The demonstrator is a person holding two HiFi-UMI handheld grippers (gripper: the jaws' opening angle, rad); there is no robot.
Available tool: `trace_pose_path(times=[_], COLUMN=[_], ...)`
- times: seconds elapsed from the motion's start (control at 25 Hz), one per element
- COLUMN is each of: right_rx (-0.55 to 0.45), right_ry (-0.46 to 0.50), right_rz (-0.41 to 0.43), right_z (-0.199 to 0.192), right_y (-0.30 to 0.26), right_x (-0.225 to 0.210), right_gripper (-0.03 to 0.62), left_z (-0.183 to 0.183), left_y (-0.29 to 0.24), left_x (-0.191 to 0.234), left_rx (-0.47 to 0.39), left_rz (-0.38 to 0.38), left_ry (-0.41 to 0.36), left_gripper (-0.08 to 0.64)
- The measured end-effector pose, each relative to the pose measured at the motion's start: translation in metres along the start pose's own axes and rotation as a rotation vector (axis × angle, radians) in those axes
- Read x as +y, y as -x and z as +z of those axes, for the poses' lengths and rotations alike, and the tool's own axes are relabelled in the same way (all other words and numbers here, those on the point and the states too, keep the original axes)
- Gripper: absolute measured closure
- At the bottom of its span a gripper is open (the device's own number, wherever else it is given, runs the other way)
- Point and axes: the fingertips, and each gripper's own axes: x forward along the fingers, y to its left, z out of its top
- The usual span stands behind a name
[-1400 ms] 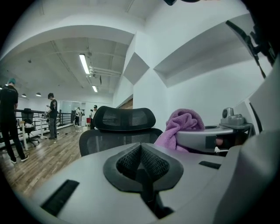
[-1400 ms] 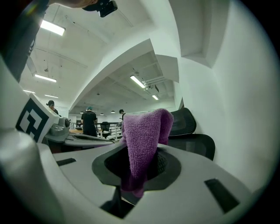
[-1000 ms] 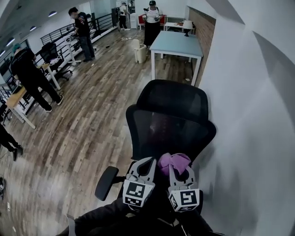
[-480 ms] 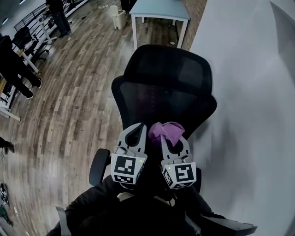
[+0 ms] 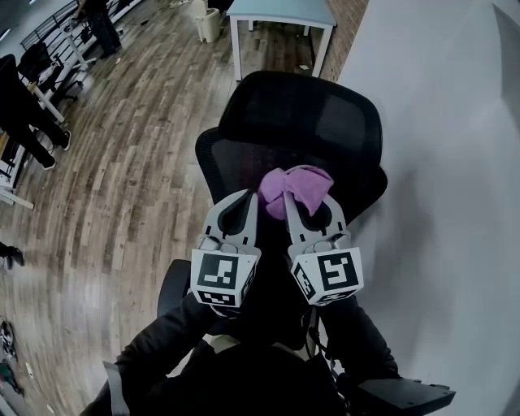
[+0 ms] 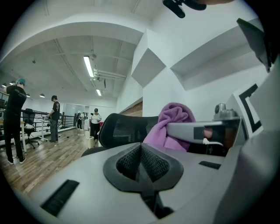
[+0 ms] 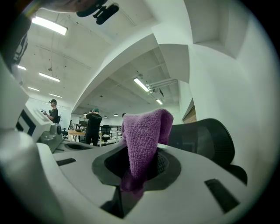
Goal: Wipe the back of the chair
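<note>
A black mesh office chair (image 5: pixel 301 122) stands with its back toward me, close to the white wall. My right gripper (image 5: pixel 305 195) is shut on a purple cloth (image 5: pixel 296 185), held just short of the chair back's lower part; the cloth (image 7: pixel 142 140) bunches up out of the jaws in the right gripper view, with the chair (image 7: pixel 205 140) beyond. My left gripper (image 5: pixel 236 207) hangs beside it, shut with nothing in it. In the left gripper view the cloth (image 6: pixel 173 124) and the chair's headrest (image 6: pixel 127 129) lie ahead.
A white wall (image 5: pixel 455 203) runs close along the chair's right. A pale blue table (image 5: pixel 280 12) stands behind the chair. Wooden floor (image 5: pixel 122 162) spreads to the left, with people (image 5: pixel 24 106) and desks far left. The chair's armrest (image 5: pixel 175 284) sits below my left gripper.
Both grippers have risen toward the chair back, carrying the purple cloth up with them. My view has tilted down and closer to the chair.
</note>
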Motion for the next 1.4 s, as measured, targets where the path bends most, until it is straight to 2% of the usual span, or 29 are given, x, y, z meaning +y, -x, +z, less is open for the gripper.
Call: trace_pose_path(times=[0.16, 0.4, 0.6, 0.76, 1.04, 1.16, 1.28, 1.4], right_rx=[-0.045, -0.079, -0.096, -0.072, -0.025, 0.042, 0.097, 0.113], right_ry=[-0.009, 0.002, 0.014, 0.025, 0.025, 0.082, 0.138, 0.131], right_rz=[0.014, 0.040, 0.035, 0.019, -0.059, -0.096, -0.131, -0.127], right_z=[0.032, 0.059, 0.072, 0.072, 0.055, 0.048, 0.049, 0.052], right_y=[-0.032, -0.083, -0.126, -0.165, -0.212, -0.221, -0.225, -0.224], right_x=[-0.010, -0.008, -0.017, -0.023, -0.047, -0.049, -0.053, -0.059], right_gripper=[0.522, 0.522, 0.522, 0.522, 0.522, 0.522, 0.522, 0.522], left_z=[0.013, 0.029, 0.023, -0.002, -0.058, -0.063, -0.054, -0.039], left_y=[-0.007, -0.021, -0.015, 0.004, 0.039, 0.043, 0.039, 0.027], left_x=[0.011, 0.032, 0.053, 0.076, 0.117, 0.115, 0.102, 0.092], left_rx=[-0.012, -0.023, 0.002, 0.043, 0.134, 0.136, 0.127, 0.103], left_rz=[0.007, 0.018, 0.048, 0.088, 0.202, 0.210, 0.186, 0.158], left_ry=[-0.017, -0.055, -0.065, -0.026, 0.041, 0.045, 0.044, 0.030], left_gripper=[0.552, 0.552, 0.552, 0.552, 0.552, 0.552, 0.552, 0.552])
